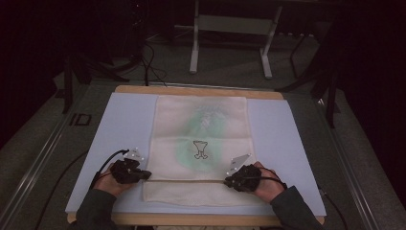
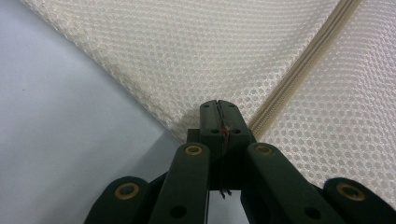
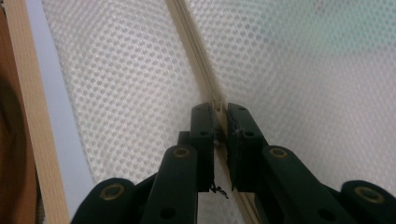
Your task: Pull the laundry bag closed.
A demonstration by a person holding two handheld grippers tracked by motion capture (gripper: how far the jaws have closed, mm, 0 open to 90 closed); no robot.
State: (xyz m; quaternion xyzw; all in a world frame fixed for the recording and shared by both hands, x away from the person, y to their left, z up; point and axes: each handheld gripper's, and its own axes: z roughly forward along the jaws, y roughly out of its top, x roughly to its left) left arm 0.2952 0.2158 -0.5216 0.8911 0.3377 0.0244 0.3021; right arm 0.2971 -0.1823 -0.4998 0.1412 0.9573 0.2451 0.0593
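Dim room; blue mat (image 1: 119,124) under mesh bag (image 1: 201,120).

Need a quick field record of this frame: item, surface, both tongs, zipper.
item: cream mesh bag, flat, garment with a green print inside
surface: pale blue mat on wooden table
zipper: runs across the bag's near part
left tongs: shut at the bag's left edge, by the zipper end
right tongs: shut on the zipper pull

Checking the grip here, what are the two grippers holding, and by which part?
Both pinch the mesh laundry bag: the left gripper at its left edge by the zipper's end, the right gripper on the zipper near the right edge.
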